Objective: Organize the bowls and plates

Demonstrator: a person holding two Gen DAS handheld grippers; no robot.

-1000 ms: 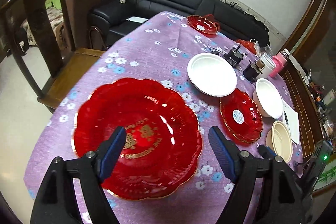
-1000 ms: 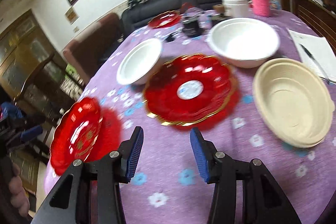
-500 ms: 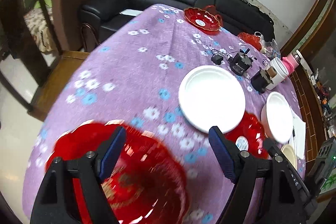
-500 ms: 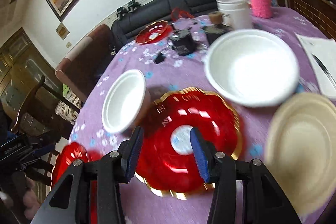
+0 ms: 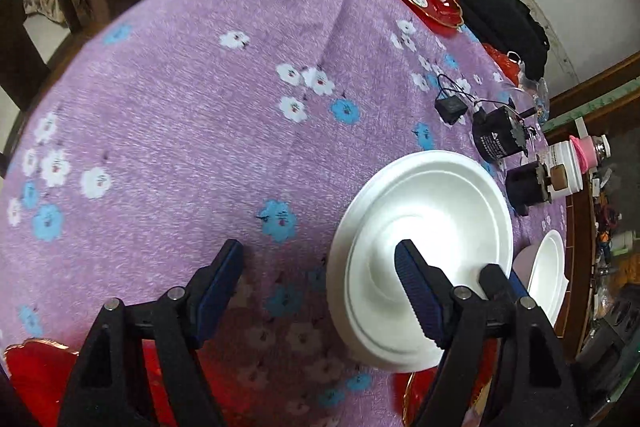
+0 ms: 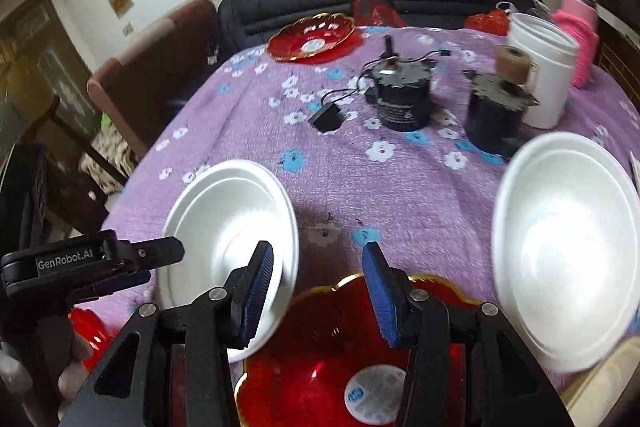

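Left gripper [image 5: 320,269]: jaws wide apart and empty; they have just been closing a little, with nothing but tablecloth between them. Its right jaw overlaps the near-left rim of the white plate [image 5: 424,247].
Right gripper [image 6: 318,293]: jaws parted at a middling gap, nothing gripped. It hangs above the far edge of the near red plate [image 6: 332,359].
White plate: lies flat on the bench [image 5: 192,115], on the purple flowered cloth, touching the near red plate at its near edge.
White bowl [image 6: 564,247]: to the right of the right gripper, on the cloth, slightly blurred.
Near red plate: gold-rimmed, white sticker in its middle, between white plate and white bowl.
Far red plate [image 6: 312,37]: at the far edge of the bench, well apart from the rest.
Large red plate [image 5: 38,375]: only an edge shows at lower left of the left wrist view.
Clutter: two black motors [image 6: 402,101] and a white jar [image 6: 544,67] beyond the dishes.
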